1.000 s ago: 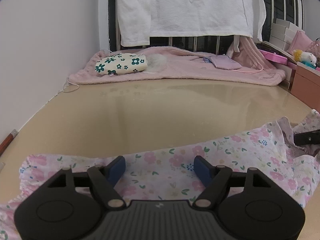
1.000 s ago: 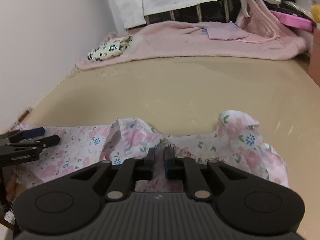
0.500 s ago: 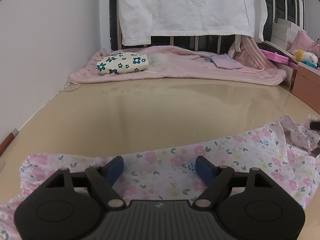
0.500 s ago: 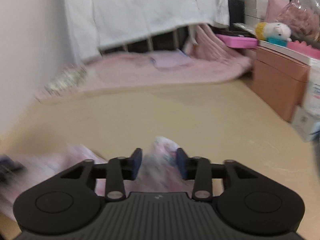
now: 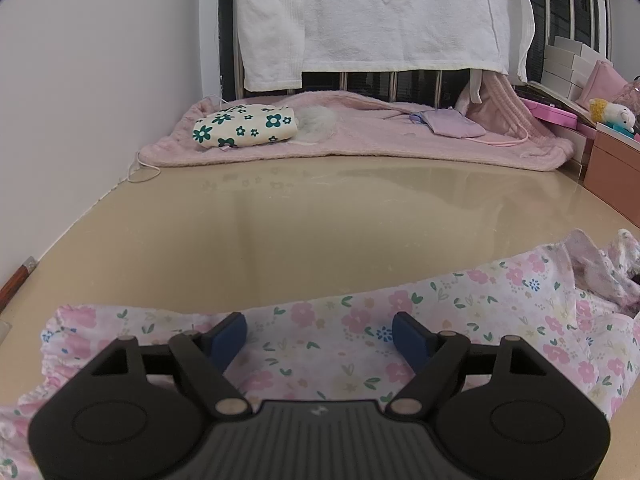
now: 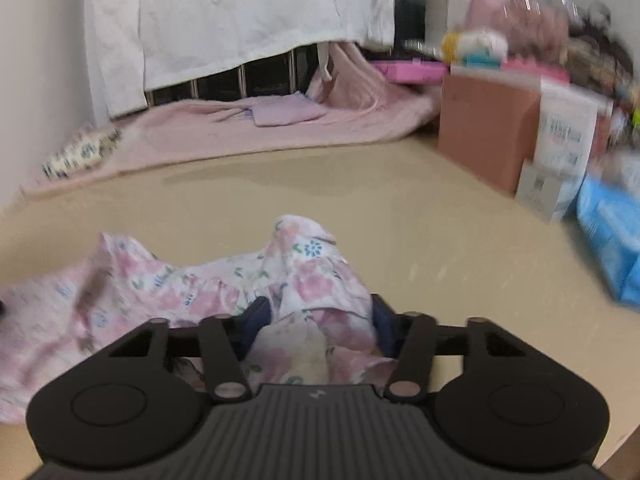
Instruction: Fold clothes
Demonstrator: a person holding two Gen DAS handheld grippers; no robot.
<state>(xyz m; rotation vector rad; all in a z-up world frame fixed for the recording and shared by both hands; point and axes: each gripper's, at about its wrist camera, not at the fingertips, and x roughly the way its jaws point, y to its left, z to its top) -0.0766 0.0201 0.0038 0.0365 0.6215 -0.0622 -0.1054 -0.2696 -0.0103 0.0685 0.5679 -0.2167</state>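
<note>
A pink floral garment [image 5: 520, 300] lies spread along the near edge of the glossy beige tabletop [image 5: 320, 220]. My left gripper [image 5: 320, 337] hovers low over its middle, open, blue pads wide apart, nothing held. In the right wrist view the garment's right end [image 6: 312, 272] is bunched into a raised hump. My right gripper [image 6: 320, 320] is open around that hump, and the cloth sits loosely between the spread fingers. This view is motion-blurred.
A pink blanket [image 5: 360, 136] covers the table's far end, with a floral pouch [image 5: 246, 126] and a lilac folded cloth [image 5: 456, 126] on it. A white towel [image 5: 380, 12] hangs behind. A brown box [image 6: 488, 128] and a blue package [image 6: 612, 236] stand at the right.
My right gripper went from shut on the garment's edge to wide open and swung its view to the right. The left gripper barely moved and stayed open.
</note>
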